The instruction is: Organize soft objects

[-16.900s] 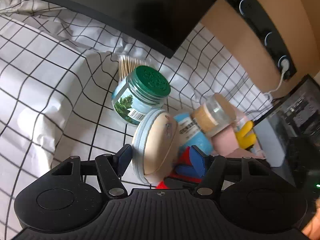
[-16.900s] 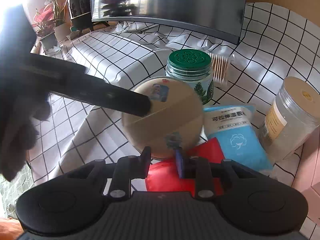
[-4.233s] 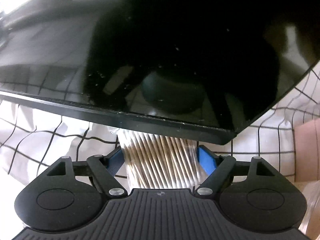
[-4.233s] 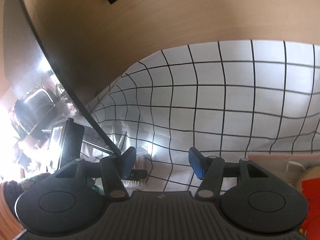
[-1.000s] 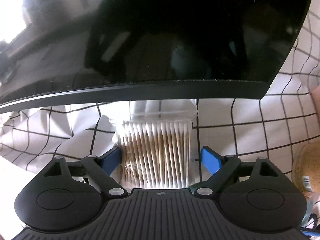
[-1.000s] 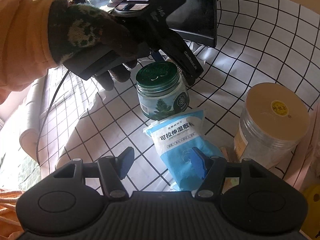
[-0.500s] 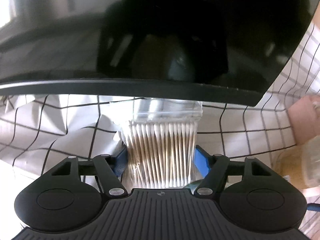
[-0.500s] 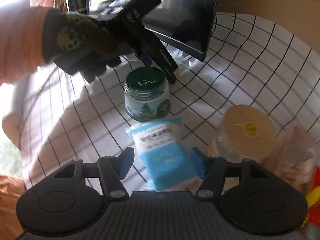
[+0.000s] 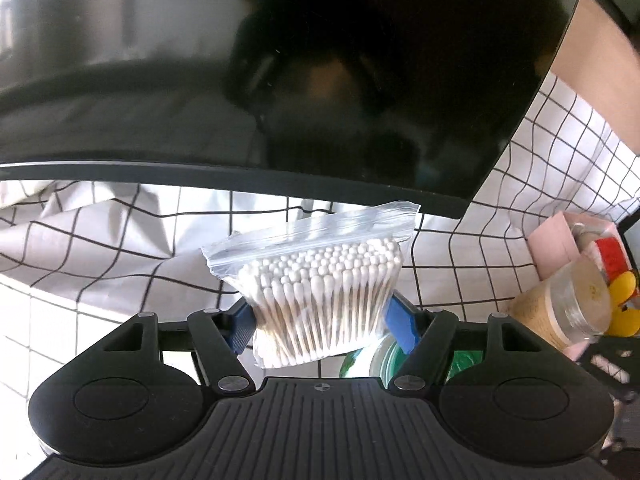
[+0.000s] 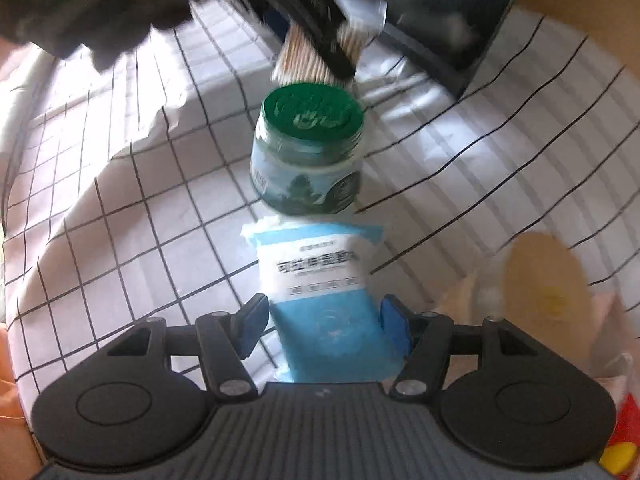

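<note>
My left gripper (image 9: 320,328) is shut on a clear zip bag of cotton swabs (image 9: 324,288), held above the checked cloth (image 9: 120,264) in front of a black monitor (image 9: 280,80). The right wrist view shows the same swab bag (image 10: 298,62) hanging in that gripper above a green-lidded jar (image 10: 310,152). A blue wipes packet (image 10: 320,292) lies flat on the cloth just in front of the jar. My right gripper (image 10: 322,328) is open and low over the packet's near end, one finger on each side of it, with a gap at the left pad.
A clear jar with a tan lid (image 9: 560,312) stands to the right, beside a pink box (image 9: 552,240) with red and yellow items. The green jar lid (image 9: 384,360) sits right under the left gripper. A gloved hand (image 10: 80,8) is at upper left.
The left gripper's jaws closed on the swab bag and lifted it off the cloth. The right gripper slid forward and down until the blue packet came between its fingers.
</note>
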{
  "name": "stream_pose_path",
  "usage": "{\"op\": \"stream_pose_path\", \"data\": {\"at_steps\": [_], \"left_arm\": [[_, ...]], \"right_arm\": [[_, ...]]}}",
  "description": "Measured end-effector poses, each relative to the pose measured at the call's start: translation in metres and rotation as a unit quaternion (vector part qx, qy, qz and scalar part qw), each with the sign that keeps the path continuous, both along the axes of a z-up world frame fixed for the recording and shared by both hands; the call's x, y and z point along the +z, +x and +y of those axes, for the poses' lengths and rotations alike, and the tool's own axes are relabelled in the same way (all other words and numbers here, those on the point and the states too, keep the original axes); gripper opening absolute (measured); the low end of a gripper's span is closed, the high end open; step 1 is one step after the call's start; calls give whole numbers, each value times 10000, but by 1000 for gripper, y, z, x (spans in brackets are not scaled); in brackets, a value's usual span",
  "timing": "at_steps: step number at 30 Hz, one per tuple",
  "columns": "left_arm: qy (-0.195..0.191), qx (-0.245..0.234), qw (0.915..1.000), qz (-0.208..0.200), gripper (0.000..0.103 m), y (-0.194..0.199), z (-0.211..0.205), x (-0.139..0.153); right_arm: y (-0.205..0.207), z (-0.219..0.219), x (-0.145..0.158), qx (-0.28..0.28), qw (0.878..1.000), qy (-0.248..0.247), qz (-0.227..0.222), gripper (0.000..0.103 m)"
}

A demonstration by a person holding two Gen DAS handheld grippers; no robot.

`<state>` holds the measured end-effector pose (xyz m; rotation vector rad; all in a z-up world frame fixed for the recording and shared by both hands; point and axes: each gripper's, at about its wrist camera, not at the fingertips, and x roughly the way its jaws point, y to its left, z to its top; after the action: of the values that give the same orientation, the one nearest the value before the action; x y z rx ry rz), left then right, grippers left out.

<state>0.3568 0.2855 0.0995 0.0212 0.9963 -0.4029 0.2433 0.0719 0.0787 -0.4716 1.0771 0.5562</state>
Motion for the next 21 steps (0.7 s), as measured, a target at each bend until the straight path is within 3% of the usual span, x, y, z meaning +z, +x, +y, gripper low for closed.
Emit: {"op": "stream_pose_path", "data": {"at_steps": [4, 5, 8, 15, 21], "left_arm": [[4, 18, 10000, -19, 72, -8, 9, 4], [-2, 17, 10000, -21, 72, -9, 8, 2], [16, -12, 10000, 9, 72, -14, 15, 6], [112, -116, 9999, -47, 72, -25, 26, 34], [106, -230, 9996, -119, 72, -34, 35, 67]], "right_arm": [[2, 8, -18, -149, 9997, -155, 144, 61], [0, 9, -17, -182, 9996, -155, 124, 55], [-4, 9, -6, -223, 9995, 12, 242, 52], [-5, 5, 53, -590, 9980, 209, -3, 52], [11, 2, 110, -1107, 9920, 384, -479, 52]]}}
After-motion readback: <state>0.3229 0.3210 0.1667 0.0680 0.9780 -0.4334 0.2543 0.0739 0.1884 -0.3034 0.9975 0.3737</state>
